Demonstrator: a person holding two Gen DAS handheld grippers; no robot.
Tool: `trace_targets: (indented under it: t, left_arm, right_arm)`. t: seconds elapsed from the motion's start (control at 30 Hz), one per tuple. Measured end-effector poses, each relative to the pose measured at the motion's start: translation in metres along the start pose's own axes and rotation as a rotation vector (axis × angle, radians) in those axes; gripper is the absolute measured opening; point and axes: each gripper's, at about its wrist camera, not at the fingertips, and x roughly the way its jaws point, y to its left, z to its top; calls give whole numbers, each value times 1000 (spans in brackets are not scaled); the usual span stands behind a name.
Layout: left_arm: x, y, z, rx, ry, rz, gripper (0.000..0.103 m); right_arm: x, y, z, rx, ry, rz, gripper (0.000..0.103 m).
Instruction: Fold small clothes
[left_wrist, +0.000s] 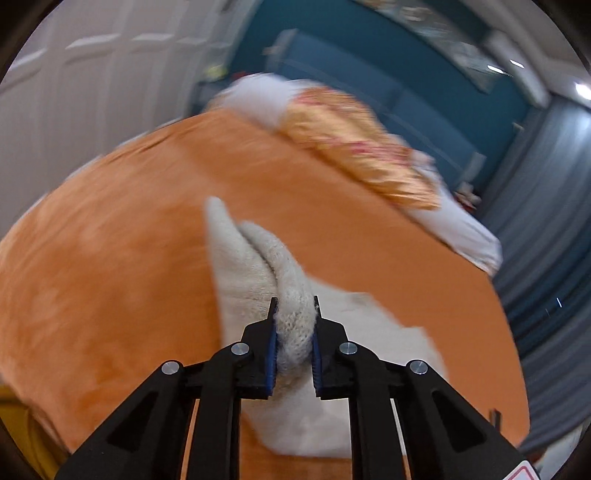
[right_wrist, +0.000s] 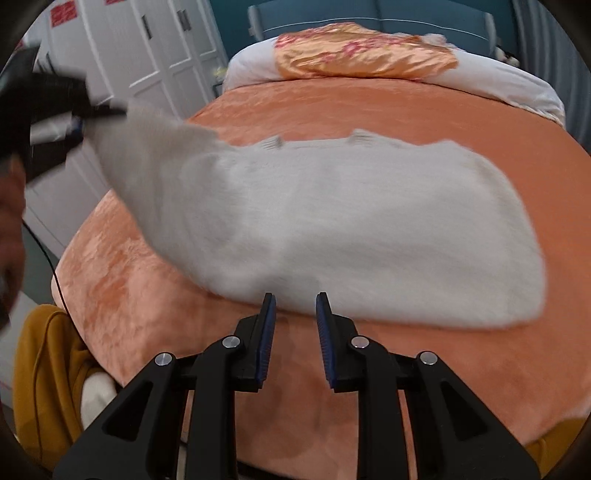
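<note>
The left gripper (left_wrist: 294, 328) clamps a bunched fold of the white sweater (right_wrist: 332, 221), lifted at 10 o'clock. The right gripper (right_wrist: 294, 325) hovers with fingers apart, holding nothing, over the orange bedspread (right_wrist: 369, 103).

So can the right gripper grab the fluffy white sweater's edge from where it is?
Probably yes. The right gripper is open and empty, its tips just short of the white sweater's near edge on the orange blanket, nothing between.

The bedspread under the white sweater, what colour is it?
Orange. The bedspread shows best in the right wrist view, under the white sweater.
</note>
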Motion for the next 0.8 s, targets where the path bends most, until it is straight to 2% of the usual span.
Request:
trace_targets:
  t: [0.07, 0.2, 0.3, 0.4, 0.43, 0.47, 0.5, 0.53, 0.57, 0.6, 0.63, 0.7, 0.8]
  left_arm:
    - [2, -48, -3, 79, -1, -64, 11]
    - [29, -128, -31, 220, 43, -132, 10]
    - [77, -174, -75, 299, 158, -148, 10]
    - [133, -202, -127, 409, 306, -113, 12]
    - [152, -204, -145, 438, 372, -84, 13]
    - [163, -202, -157, 447, 398, -59, 15]
    - [163, -201, -159, 448, 387, -58, 21]
    - [156, -199, -158, 444, 362, -69, 22]
    - [145, -198, -153, 441, 347, -79, 33]
    - [137, -195, -147, 436, 345, -82, 50]
    - [127, -191, -140, 427, 337, -84, 58]
    - [102, -177, -125, 401, 279, -90, 67]
    - [79, -143, -106, 375, 221, -30, 73]
  right_arm:
    - [-16, -16, -7, 26, -9, -16, 22]
    - [-43, -47, -18, 105, -10, -24, 23]
    - [-57, -75, -27, 198, -4, -3, 23]
    - [-68, -92, -34, 241, -3, -34, 23]
    - [-71, -96, -36, 252, 0, -37, 24]
    - [-73, -102, -37, 263, 6, -41, 24]
    - [-76, -106, -38, 269, 9, -49, 24]
    - [-78, -109, -39, 272, 9, -55, 27]
    - [-80, -112, -39, 275, 7, -61, 28]
    - [-82, -115, -38, 278, 0, -65, 30]
    - [-83, -116, -38, 282, -6, -67, 31]
    - [-85, -122, -33, 277, -32, -68, 32]
    - [-81, -128, -14, 248, -81, -89, 36]
